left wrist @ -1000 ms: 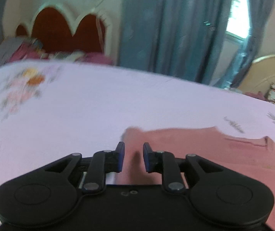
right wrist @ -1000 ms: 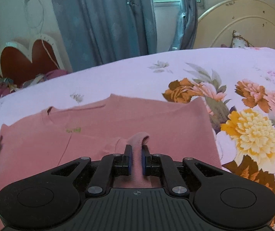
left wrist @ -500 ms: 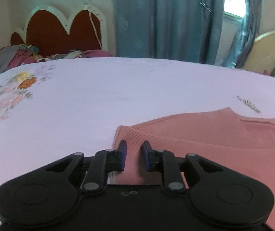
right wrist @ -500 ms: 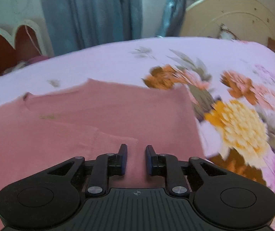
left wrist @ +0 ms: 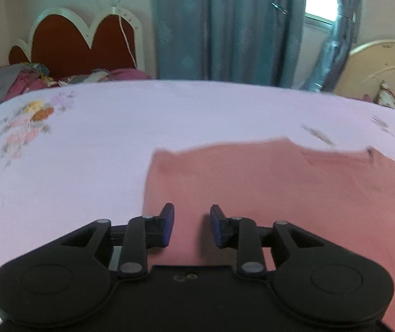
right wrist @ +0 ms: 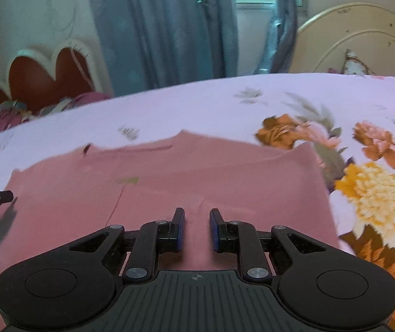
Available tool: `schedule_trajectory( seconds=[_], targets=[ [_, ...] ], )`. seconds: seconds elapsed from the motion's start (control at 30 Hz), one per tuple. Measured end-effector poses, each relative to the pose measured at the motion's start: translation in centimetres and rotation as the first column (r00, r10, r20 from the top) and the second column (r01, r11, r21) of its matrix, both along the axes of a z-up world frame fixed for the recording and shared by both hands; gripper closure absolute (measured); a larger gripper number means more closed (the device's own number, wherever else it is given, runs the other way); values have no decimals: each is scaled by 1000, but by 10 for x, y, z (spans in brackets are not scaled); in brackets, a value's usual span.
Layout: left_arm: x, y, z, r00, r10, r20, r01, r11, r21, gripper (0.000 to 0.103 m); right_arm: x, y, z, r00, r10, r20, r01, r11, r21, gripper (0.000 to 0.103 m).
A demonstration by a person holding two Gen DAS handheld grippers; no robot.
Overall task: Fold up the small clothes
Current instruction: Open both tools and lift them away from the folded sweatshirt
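A pink top (right wrist: pixel 169 193) lies spread flat on a bed covered by a lilac floral sheet (left wrist: pixel 86 152), and every place here is given relative to that top.

At the top's left edge, the left gripper (left wrist: pixel 191 225) hovers low over the fabric. Its jaws have just been opening and now stand apart, with flat pink cloth showing in the gap but nothing pinched between the blue pads (left wrist: pixel 168 227). The cloth below it looks smooth, and the edge runs just left of the left pad. The picture is blurred here, so finer detail of the hem cannot be made out.

Toward the top's near right side, the right gripper (right wrist: pixel 196 229) also has its jaws apart. A second ago they were clamped on a raised fold of pink cloth, a sleeve by the look of it; they have since been opening, and that cloth now lies flat across the body of the top, with a faint seam line beside it. Nothing is held. The tip of the left gripper shows at the top's far left in this view.

To the right of the top, large printed flowers (right wrist: pixel 371 193) cover the sheet.

Judging from this, a sleeve fold has been laid down and let go, so the top seems ready for the next fold.
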State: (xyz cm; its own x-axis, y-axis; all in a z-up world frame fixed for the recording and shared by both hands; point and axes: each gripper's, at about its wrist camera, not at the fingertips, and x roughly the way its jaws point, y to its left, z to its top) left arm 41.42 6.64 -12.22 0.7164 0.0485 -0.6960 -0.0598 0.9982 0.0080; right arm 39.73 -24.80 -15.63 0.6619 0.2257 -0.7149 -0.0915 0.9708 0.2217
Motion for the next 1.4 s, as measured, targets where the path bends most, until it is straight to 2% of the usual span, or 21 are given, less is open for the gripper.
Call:
schedule_trajectory(
  seconds=[0.07, 0.13, 0.17, 0.23, 0.33, 0.43, 0.53, 0.67, 0.97, 1.13, 1.2, 1.4],
  targets=[
    [-17, -3, -3, 1000, -15, -17, 15, 1000, -4, 70, -2, 3, -9, 999, 26, -20, -26, 999, -40, 84],
    [-31, -4, -9, 999, -18, -32, 19, 1000, 15, 67, -5, 4, -16, 999, 45, -7, -45, 996, -83, 76],
    [-34, -3, -13, 999, -14, -40, 15, 1000, 22, 67, -5, 4, -16, 999, 42, -6, -43, 995, -88, 75],
    [-39, 1, -14, 999, -1, -38, 2, 1000, 17, 66, -10, 2, -10, 1000, 25, -2, -25, 997, -77, 75],
    [-41, 5, -7, 999, 18, -51, -18, 1000, -3, 68, -26, 8, 4, 997, 61, 39, -59, 996, -71, 75],
    [-49, 5, -2, 998, 17, -57, -17, 1000, -14, 67, -31, 14, -10, 997, 81, -16, -82, 988, -132, 75],
    [-56, -1, -1, 997, 7, -72, -8, 1000, -15, 66, -33, 8, -14, 997, 80, -17, -82, 990, -114, 75],
    [-67, -10, 3, 997, 1, -81, -3, 1000, -24, 64, -44, 2, 4, 998, 70, 6, -70, 996, -58, 75],
    [-85, -49, 17, 997, -42, -65, 40, 999, -26, 61, -73, 5, 13, 990, 143, -4, -143, 990, 14, 75],
    [-96, -66, 18, 996, -64, -64, 63, 998, -17, 59, -84, 7, 18, 985, 172, -1, -171, 985, 32, 75],
    [-101, -69, 17, 995, -64, -70, 63, 998, -16, 55, -90, 9, 19, 983, 183, 2, -183, 983, 28, 75],
    [-118, -72, 7, 993, -71, -95, 72, 997, 5, 51, -102, 18, 10, 975, 222, -19, -222, 975, 10, 75]
  ],
)
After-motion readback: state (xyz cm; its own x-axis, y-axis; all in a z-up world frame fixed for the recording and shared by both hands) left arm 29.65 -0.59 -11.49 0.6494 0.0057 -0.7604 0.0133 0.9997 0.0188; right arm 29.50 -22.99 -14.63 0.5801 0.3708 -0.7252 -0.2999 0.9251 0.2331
